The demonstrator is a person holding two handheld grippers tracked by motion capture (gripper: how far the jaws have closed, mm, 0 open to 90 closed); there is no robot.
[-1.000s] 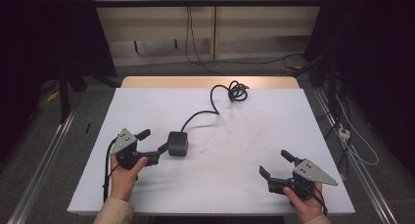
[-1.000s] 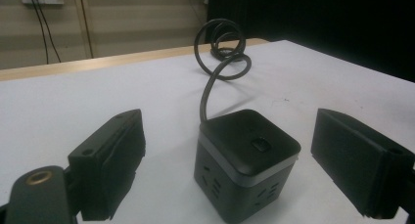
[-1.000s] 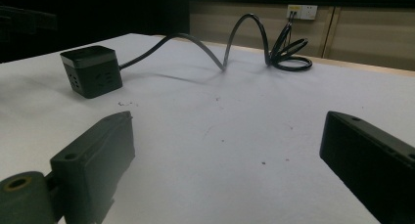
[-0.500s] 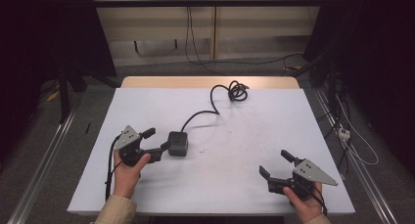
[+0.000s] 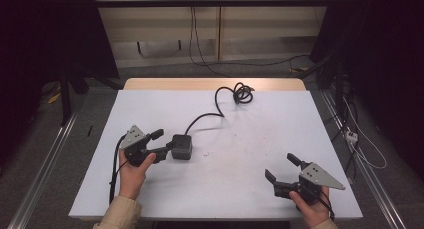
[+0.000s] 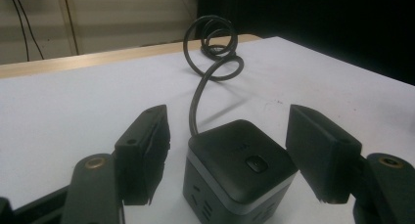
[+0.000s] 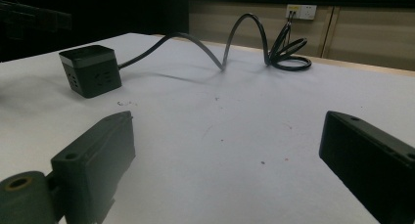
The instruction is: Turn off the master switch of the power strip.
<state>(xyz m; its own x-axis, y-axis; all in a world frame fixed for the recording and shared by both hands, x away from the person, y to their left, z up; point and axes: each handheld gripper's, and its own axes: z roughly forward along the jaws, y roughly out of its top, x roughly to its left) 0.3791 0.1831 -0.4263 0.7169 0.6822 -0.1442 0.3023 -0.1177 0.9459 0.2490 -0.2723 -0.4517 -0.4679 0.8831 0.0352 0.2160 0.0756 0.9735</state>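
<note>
On the left half of the table point(image 5: 235, 189), toward its near edge: one black cube power strip point(image 5: 181, 146), with my left hand-held gripper point(image 5: 165, 140) around it, jaws apart on either side and not yet touching its walls.

Risk, as I judge it: closing off-centre could skid or twist the cube on the smooth white top, and its stiff cable point(image 5: 207, 116) could tug it round or drag if I lift. A grip too near the top edge might slip off the rounded corners.

Item: cube, matte black with a grey band below the lid, small button on top, socket openings on the side faces. The cable leaves the far side, arches, and ends in a loose coil point(image 5: 241, 93) by the far edge.

My right hand-held gripper point(image 5: 283, 170): jaws wide apart, holding nothing, near the right near corner, well apart from the cube.
</note>
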